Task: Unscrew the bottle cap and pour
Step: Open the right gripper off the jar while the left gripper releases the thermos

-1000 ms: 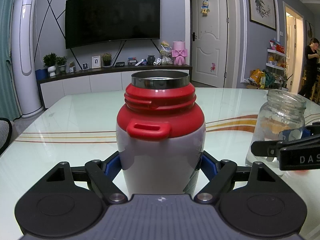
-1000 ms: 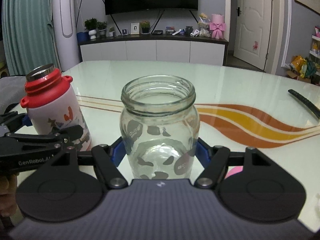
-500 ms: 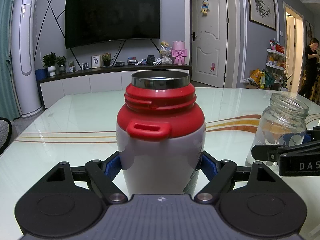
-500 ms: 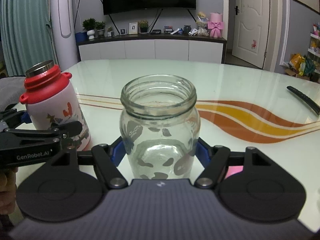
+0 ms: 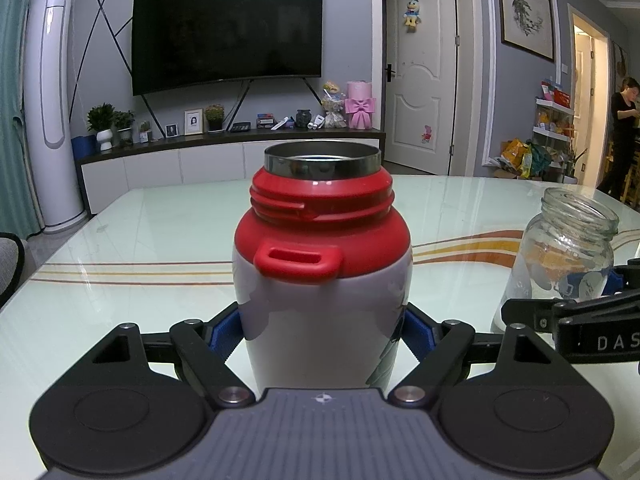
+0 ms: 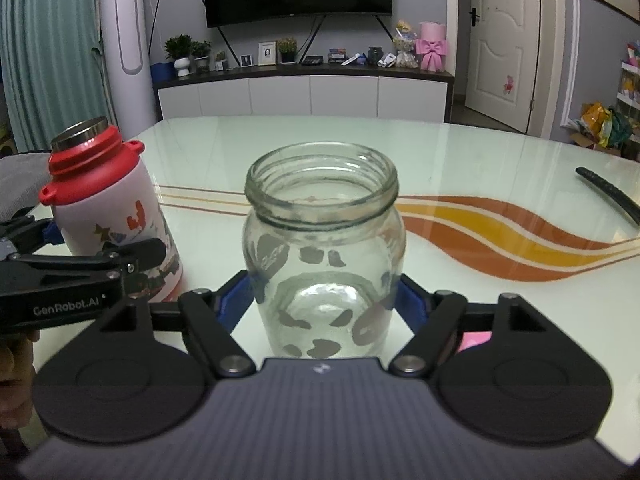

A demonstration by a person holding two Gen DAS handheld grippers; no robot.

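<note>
Filling the centre of the left wrist view, one bottle (image 5: 322, 276) with a red collar stands upright on the glass table (image 5: 120, 248), its steel mouth uncapped; the left gripper (image 5: 322, 332) is clamped on its white lower body. It is probably rigid, smooth-walled and heavy if full, so a low, firm hold suits tilting. At the right edge, one glass jar (image 5: 560, 256) sits pinched by the other tongs.

Centred in the right wrist view, the same jar (image 6: 322, 248), fragile and slippery, is clasped low by the right gripper (image 6: 322, 304). At the left stands the bottle (image 6: 108, 204); a dark remote (image 6: 608, 192) lies at the right.
</note>
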